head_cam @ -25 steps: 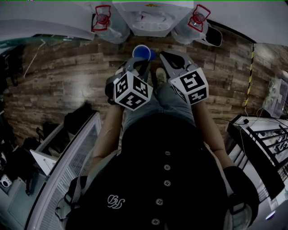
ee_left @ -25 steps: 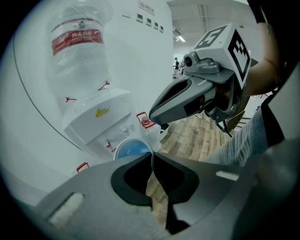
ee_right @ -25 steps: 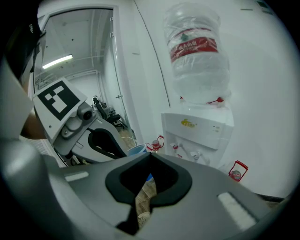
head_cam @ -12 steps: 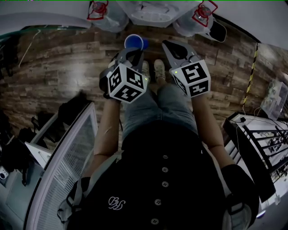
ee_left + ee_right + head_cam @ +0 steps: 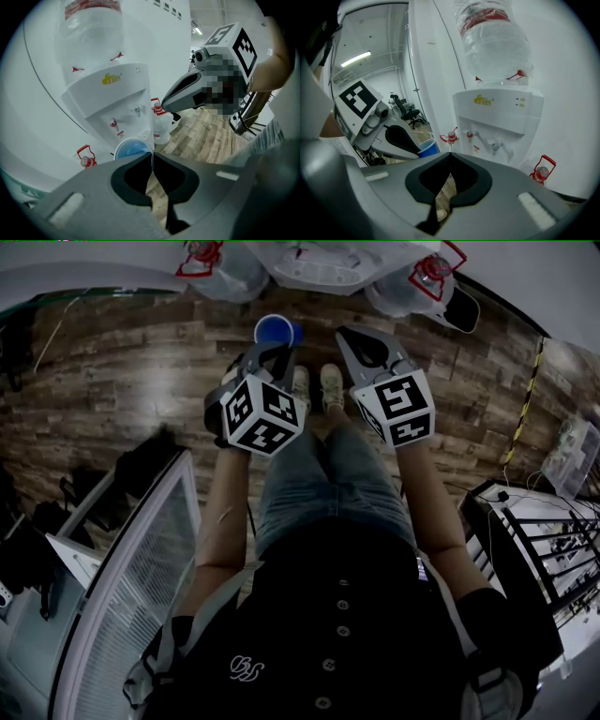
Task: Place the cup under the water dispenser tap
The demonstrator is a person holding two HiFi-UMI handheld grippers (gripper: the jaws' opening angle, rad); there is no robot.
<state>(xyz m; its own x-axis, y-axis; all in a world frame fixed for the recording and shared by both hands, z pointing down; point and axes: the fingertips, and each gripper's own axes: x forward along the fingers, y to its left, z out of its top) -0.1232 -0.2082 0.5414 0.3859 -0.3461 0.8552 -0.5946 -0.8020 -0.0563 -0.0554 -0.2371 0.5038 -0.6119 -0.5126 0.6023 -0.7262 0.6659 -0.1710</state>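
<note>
Blue cup (image 5: pixel 277 330) hangs from the left gripper (image 5: pixel 277 347), whose jaws are clamped on its thin wall at the rim, one pad inside and one outside; that grip keeps it upright, mouth up, ready to catch water. It is in the air in front of the dispenser (image 5: pixel 305 263), near but not yet under a tap (image 5: pixel 115 124), so I judge the carry well along and the setting-down left to do. The right gripper (image 5: pixel 349 334) hovers just beside, jaws together on nothing, seemingly kept clear as a spare
</note>
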